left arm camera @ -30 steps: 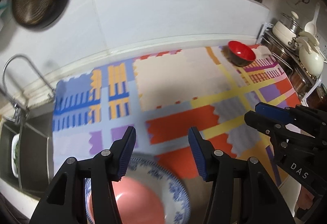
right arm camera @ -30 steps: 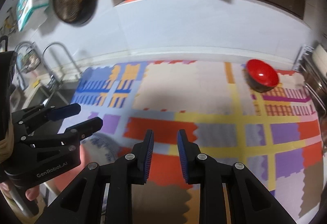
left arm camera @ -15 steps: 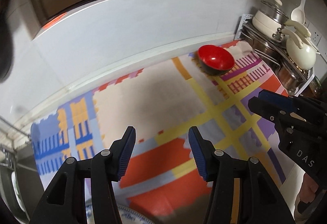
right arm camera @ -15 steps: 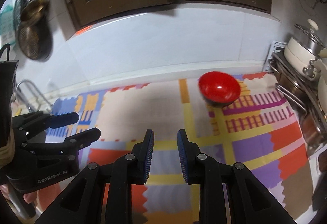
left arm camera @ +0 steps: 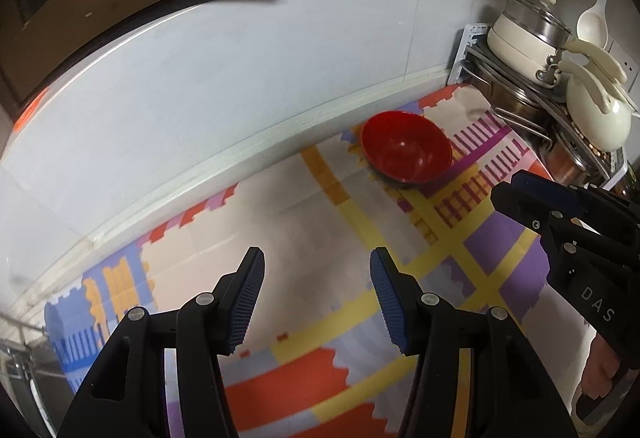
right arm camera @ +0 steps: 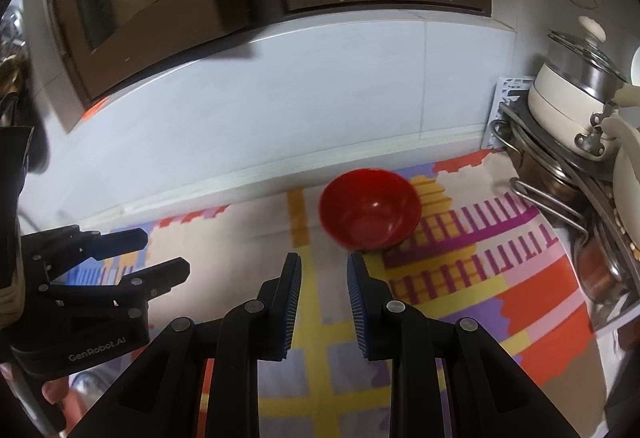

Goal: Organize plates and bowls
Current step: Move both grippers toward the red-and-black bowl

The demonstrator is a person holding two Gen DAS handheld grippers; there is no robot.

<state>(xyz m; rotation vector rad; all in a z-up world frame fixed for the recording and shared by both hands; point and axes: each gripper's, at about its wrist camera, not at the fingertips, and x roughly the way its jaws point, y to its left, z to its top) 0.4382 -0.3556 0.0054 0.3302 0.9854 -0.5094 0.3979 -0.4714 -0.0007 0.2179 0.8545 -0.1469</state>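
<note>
With the red bowl (right arm camera: 370,213) sitting at twelve o'clock on the patterned mat (right arm camera: 532,294), just past the empty, slightly parted right gripper (right arm camera: 323,292), I'd spread wider and straddle its near rim, left gripper (left arm camera: 316,296) waiting, spread and empty.

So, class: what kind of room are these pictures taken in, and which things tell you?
Most likely a home kitchen counter. A rack at the right holds a lidded pot and other pans, a ladle hangs on the tiled wall, and a red bowl sits on a patterned mat.
</note>
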